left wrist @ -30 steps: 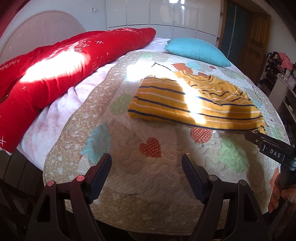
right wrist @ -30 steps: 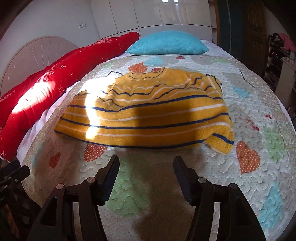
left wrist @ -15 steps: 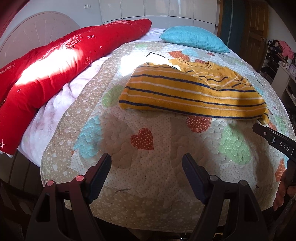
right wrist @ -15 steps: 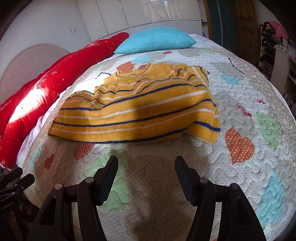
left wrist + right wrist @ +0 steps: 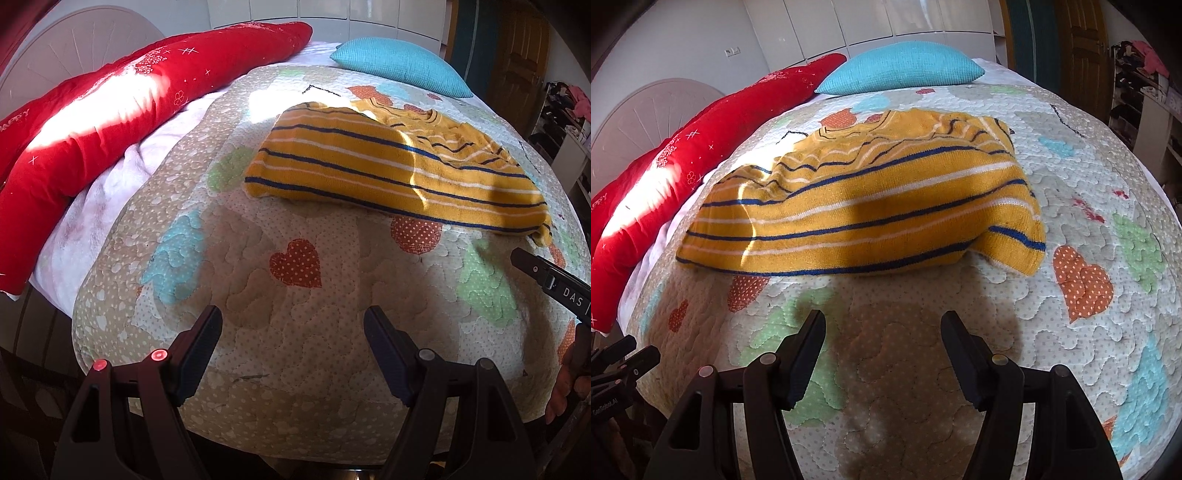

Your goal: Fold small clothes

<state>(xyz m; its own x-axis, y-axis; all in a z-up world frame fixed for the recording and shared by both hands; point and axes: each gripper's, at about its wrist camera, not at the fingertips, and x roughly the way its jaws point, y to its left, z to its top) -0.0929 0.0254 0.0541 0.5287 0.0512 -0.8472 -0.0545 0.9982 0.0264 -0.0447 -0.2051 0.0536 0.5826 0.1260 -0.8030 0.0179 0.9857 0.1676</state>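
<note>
1. Sweater (image 5: 864, 199), mustard yellow with navy and white stripes, lies spread on the quilted bedspread (image 5: 295, 332) with its hem toward the grippers and its neckline toward the turquoise pillow (image 5: 901, 70). It looks partly folded, the upper portion bunched; no neat fold is yet evident.

2. Left gripper (image 5: 291, 332): jaws stand wide apart, nothing between them but bare quilt. It holds nothing.

3. Right gripper (image 5: 882, 336): jaws wide and opening, nothing between them. Its shadow falls on the quilt and the garment's near edge.

4. Position: both grippers hang above the quilt, short of the hem and apart from the fabric. The left is aimed toward the hem's left corner (image 5: 255, 184); the right faces the middle of the hem, with the turned-over right corner (image 5: 1023, 251) off to its right.

5. Recommended practice for the step judged in hand, taking the hem: pinch both corners evenly, take every layer, lift together, and carry the hem toward the neckline without dragging the bedspread.
</note>
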